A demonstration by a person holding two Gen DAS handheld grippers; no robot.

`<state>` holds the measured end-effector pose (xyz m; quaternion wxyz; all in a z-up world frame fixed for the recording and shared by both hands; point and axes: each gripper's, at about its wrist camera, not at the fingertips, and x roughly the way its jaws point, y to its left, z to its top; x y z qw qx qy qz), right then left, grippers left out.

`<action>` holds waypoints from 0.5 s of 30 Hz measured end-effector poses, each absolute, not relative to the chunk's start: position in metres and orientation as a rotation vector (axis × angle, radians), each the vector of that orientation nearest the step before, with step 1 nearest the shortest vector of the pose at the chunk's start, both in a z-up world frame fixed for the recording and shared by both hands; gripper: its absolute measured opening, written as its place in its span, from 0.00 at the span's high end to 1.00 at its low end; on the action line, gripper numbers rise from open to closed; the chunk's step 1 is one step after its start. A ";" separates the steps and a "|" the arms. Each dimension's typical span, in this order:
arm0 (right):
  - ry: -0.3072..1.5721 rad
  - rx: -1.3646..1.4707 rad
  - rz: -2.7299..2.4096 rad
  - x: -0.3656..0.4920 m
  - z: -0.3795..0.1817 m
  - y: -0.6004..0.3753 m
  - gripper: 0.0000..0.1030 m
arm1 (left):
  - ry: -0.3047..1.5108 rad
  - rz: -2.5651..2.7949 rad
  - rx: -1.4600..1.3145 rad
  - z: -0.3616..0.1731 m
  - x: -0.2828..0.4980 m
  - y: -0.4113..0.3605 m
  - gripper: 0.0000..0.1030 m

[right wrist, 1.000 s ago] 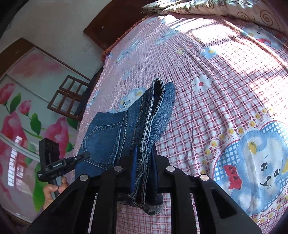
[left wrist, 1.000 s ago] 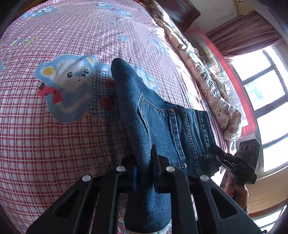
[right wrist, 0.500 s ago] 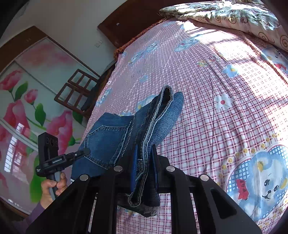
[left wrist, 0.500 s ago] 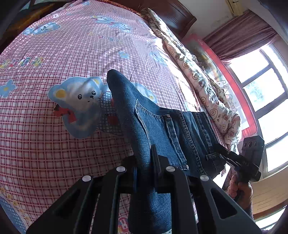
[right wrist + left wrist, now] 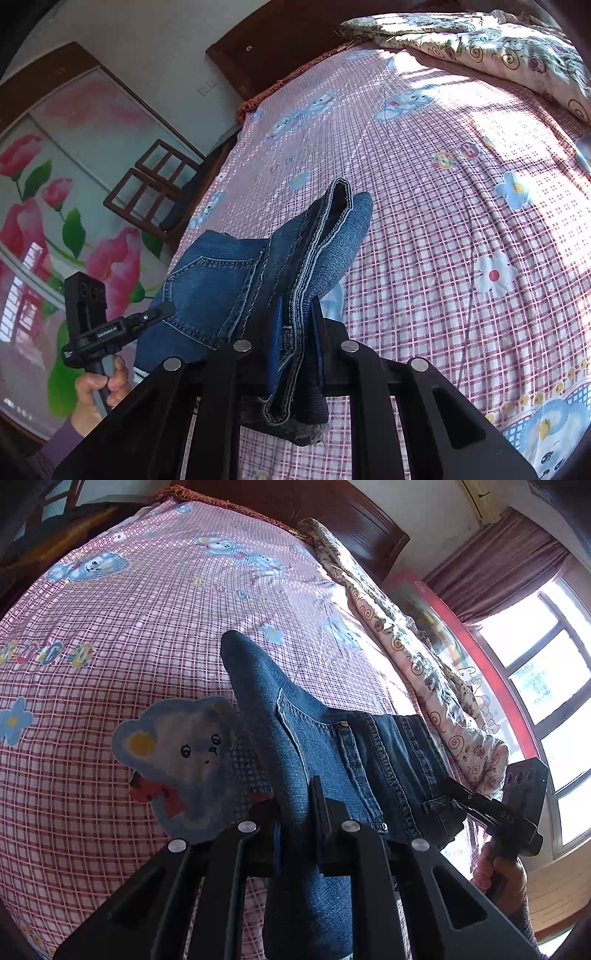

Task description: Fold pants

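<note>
Denim pants (image 5: 314, 738) pinched, both grippers raised

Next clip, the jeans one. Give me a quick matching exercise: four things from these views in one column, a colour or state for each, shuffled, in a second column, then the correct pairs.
Things:
1. jeans
2. bedsheet
3. left gripper
4. wooden chair

States:
A. pink check with cartoon bears
B. beside the bed, by the flowered wardrobe
C. blue denim, held up between both grippers
D. jaws shut on denim

Pairs: 1-C, 2-A, 3-D, 4-B
</note>
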<state>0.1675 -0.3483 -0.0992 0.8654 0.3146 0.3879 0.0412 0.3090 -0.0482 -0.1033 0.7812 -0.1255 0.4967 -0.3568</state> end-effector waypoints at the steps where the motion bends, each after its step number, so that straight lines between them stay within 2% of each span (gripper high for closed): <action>1: 0.827 0.663 0.080 0.171 -0.107 -0.350 0.87 | 1.080 -0.766 -0.273 -0.110 0.310 -0.052 0.88; 6: 0.892 0.700 0.050 0.163 -0.146 -0.355 0.87 | 1.130 -0.752 -0.279 -0.149 0.306 -0.049 0.87; 8: 0.907 0.727 0.038 0.156 -0.162 -0.356 0.87 | 1.145 -0.743 -0.291 -0.163 0.302 -0.046 0.83; 13: 0.909 0.752 0.020 0.151 -0.173 -0.359 0.87 | 1.155 -0.665 -0.279 -0.174 0.297 -0.043 0.55; 15: 0.917 0.752 0.019 0.150 -0.173 -0.361 0.86 | 1.105 -0.577 -0.187 -0.161 0.291 -0.041 0.48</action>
